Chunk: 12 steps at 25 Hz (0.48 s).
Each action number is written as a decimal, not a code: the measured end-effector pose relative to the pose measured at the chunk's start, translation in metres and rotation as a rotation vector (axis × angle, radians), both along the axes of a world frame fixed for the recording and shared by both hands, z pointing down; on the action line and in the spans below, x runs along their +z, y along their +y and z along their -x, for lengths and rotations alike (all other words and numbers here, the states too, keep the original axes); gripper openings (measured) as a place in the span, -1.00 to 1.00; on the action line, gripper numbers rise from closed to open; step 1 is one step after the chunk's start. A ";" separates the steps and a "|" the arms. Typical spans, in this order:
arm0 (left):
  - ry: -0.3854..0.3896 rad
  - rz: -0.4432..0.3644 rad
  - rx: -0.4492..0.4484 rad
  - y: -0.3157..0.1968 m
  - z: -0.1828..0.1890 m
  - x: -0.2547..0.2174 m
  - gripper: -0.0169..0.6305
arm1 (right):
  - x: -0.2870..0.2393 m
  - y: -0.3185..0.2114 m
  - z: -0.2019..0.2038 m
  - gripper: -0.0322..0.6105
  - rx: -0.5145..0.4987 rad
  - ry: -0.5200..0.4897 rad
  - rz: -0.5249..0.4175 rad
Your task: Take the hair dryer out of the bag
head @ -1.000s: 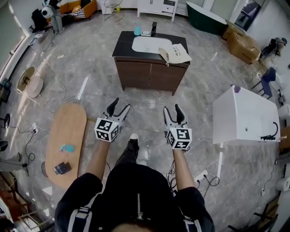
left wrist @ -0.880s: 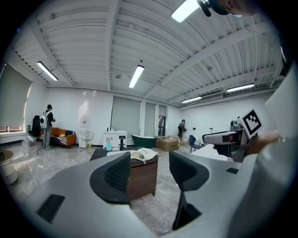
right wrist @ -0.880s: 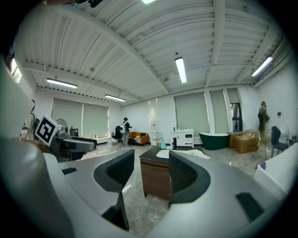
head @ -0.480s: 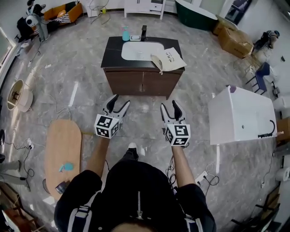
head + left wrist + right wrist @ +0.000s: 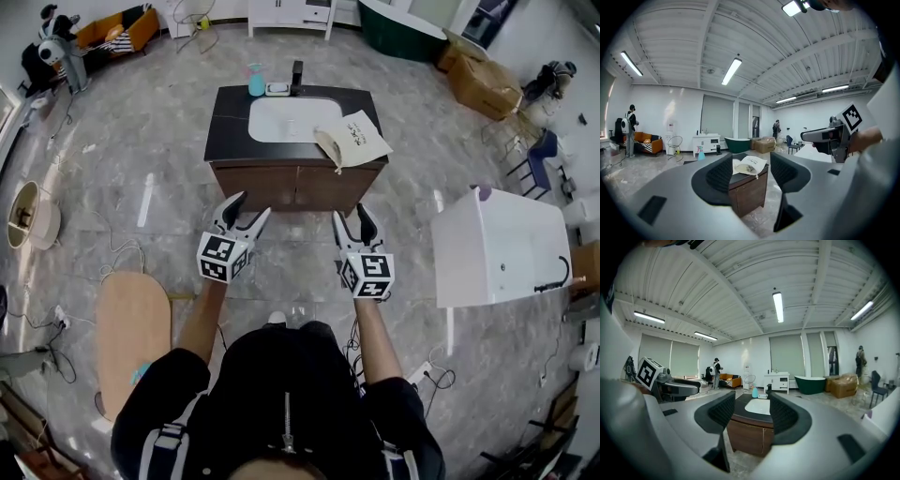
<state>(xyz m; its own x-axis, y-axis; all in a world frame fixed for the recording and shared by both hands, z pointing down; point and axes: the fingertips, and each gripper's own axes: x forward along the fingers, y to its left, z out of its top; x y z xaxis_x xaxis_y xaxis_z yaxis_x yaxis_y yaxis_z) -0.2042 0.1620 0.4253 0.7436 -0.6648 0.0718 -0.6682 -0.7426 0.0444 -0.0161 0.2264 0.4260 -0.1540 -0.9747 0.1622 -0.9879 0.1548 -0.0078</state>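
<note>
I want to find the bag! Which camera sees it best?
The head view: the bag lies in full sight on the vanity's right corner. The left gripper view shows it small and side-on. The right gripper view misses it.

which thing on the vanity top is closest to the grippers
The beige bag, lying on the front right corner of the counter. The teal bottle, white dish and black faucet all stand along the far edge, behind the basin.
</note>
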 end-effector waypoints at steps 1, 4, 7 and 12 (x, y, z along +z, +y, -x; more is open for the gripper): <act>0.001 0.001 0.000 -0.008 0.000 0.001 -0.10 | 0.001 -0.007 0.000 -0.20 0.001 0.000 0.002; 0.006 0.011 0.000 -0.030 -0.002 0.006 -0.10 | 0.008 -0.026 -0.003 -0.20 0.005 0.001 0.016; 0.004 0.023 0.011 -0.046 -0.009 0.011 -0.10 | 0.011 -0.043 -0.012 -0.20 0.017 0.001 0.023; -0.003 0.048 0.022 -0.077 -0.024 0.022 -0.10 | 0.017 -0.075 -0.026 -0.20 0.024 -0.005 0.035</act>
<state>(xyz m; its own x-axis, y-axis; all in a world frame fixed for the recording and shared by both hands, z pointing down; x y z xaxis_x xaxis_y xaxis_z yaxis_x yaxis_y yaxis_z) -0.1803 0.0854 0.4471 0.7576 -0.6442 0.1051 -0.6521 -0.7541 0.0781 0.0102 0.1515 0.4426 -0.1311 -0.9719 0.1953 -0.9913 0.1302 -0.0173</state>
